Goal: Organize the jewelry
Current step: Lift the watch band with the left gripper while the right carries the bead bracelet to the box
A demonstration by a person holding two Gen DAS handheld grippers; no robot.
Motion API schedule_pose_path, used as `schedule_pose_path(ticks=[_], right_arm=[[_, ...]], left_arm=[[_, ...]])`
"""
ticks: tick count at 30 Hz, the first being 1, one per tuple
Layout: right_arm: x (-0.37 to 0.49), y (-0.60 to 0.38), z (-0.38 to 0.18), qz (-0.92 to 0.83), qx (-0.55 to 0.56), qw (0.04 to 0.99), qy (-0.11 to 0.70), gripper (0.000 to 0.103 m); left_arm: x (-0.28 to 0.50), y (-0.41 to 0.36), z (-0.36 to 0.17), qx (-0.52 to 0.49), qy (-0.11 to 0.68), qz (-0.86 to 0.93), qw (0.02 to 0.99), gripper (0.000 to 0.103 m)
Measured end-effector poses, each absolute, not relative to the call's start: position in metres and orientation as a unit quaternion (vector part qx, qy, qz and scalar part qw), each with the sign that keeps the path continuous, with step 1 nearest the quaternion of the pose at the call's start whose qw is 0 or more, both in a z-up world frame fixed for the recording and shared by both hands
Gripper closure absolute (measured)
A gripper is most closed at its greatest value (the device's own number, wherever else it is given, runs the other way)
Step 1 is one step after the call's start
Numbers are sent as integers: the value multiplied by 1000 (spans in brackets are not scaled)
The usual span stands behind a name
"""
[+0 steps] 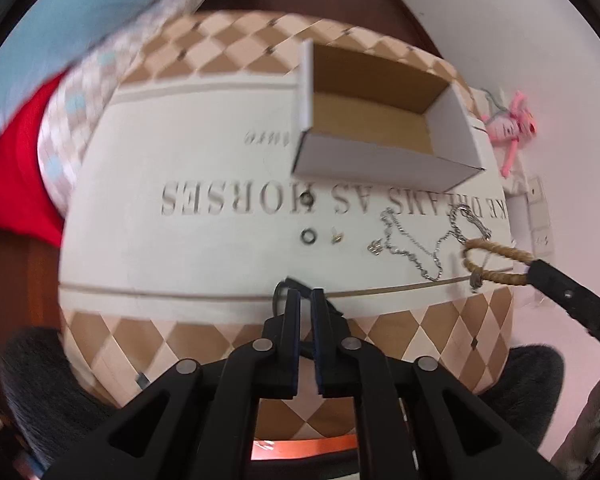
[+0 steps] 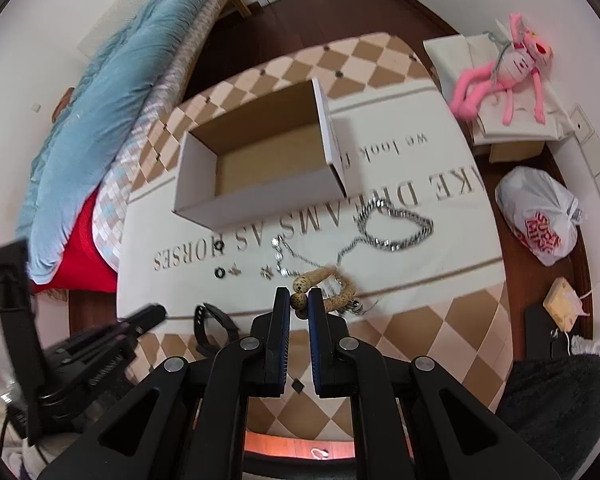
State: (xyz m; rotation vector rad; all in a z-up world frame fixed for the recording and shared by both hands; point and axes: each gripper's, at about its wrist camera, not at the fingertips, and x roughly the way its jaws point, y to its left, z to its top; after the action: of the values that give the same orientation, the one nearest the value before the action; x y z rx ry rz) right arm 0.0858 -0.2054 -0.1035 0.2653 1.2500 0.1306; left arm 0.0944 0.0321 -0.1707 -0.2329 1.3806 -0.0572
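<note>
Right gripper [image 2: 299,300] is clamped on a tan braided rope bracelet [image 2: 328,280]; left gripper [image 1: 305,300] pinches a thin black band [image 1: 279,290] near the table's near edge. Open white cardboard box [image 2: 204,160] looks empty. Silver chains [image 2: 396,228] and black rings [image 2: 219,272] remain unsorted on the cloth.

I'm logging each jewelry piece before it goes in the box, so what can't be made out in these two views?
- Left wrist view: black band, mostly behind the left gripper fingers.
- Right wrist view: beaded bracelet, its nearest beads behind the right gripper.
- Both views: small earrings too tiny and blurred to identify.
</note>
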Motion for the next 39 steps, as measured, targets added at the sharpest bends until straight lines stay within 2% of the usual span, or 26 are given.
schedule_pose_path(ticks=[6, 8, 9, 10, 17, 20, 22, 25, 28, 33, 39], right_arm=[[83, -218, -122, 38, 138, 795, 589, 94], [78, -222, -135, 28, 142, 789, 597, 94], [75, -225, -142, 22, 143, 786, 601, 94], [73, -227, -147, 18, 145, 783, 605, 94], [58, -237, -173, 0, 152, 768, 623, 94], [56, -238, -177, -3, 149, 766, 625, 94], [55, -238, -178, -5, 144, 766, 626, 94], [55, -235, -179, -6, 140, 766, 628, 94], [55, -235, -179, -6, 140, 766, 627, 94], [59, -230, -161, 9, 148, 776, 614, 94], [72, -218, -114, 52, 148, 797, 584, 94]], left_arm=[[81, 48, -225, -181, 695, 6, 696, 96], [78, 52, -225, -203, 686, 11, 699, 81], [78, 52, -226, -209, 687, 8, 696, 56], [78, 52, -228, -221, 688, 3, 692, 42], [83, 40, -234, -210, 696, -7, 687, 43], [85, 28, -231, -162, 679, -8, 716, 47], [86, 19, -230, -126, 675, -14, 727, 95], [88, 12, -231, -95, 667, -25, 739, 100], [87, 10, -225, -76, 656, -28, 750, 101], [83, 13, -192, -67, 627, -39, 775, 101], [89, 21, -142, -70, 587, -53, 805, 101]])
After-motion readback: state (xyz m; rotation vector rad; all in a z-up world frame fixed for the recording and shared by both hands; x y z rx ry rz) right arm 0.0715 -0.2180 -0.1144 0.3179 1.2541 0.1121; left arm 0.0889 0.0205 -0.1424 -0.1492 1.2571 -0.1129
